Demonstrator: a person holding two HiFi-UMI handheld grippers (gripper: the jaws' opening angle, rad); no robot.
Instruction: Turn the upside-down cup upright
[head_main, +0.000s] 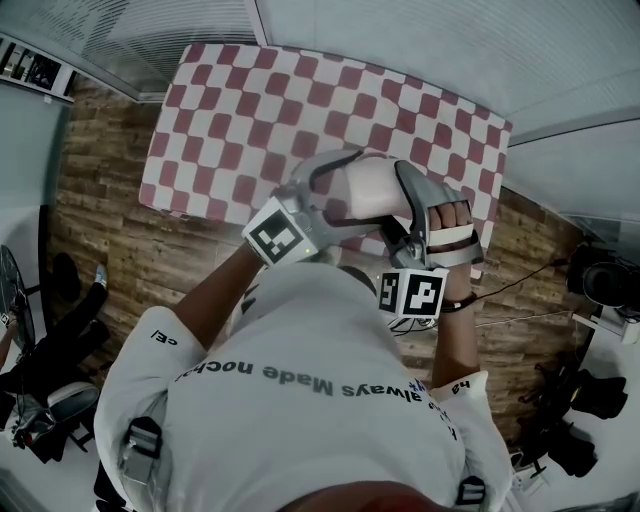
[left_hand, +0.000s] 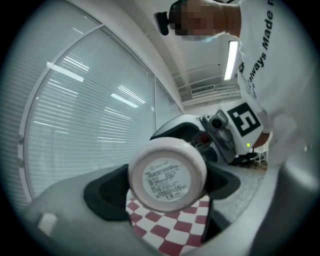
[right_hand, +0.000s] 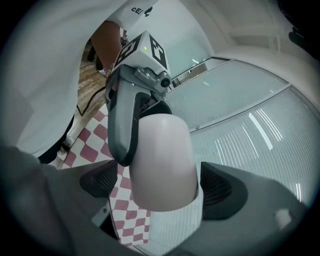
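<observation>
A plain white cup (head_main: 370, 190) hangs on its side over the near edge of the red-and-white checked table (head_main: 250, 110). My left gripper (head_main: 350, 195) is shut on it: in the left gripper view the labelled base (left_hand: 167, 175) faces the camera with both dark pads pressed against its sides. My right gripper (head_main: 398, 200) reaches around the same cup from the right. In the right gripper view the cup's smooth wall (right_hand: 160, 160) sits between the right gripper's (right_hand: 160, 187) pads with a slim gap on each side, so it is open. A left finger (right_hand: 120, 125) lies along the cup.
The table stands against window blinds (right_hand: 250, 120). Wood floor (head_main: 130, 230) surrounds it. A dark chair base and gear (head_main: 50, 350) sit at the left, and cables and dark equipment (head_main: 590, 280) at the right. The person's torso fills the lower head view.
</observation>
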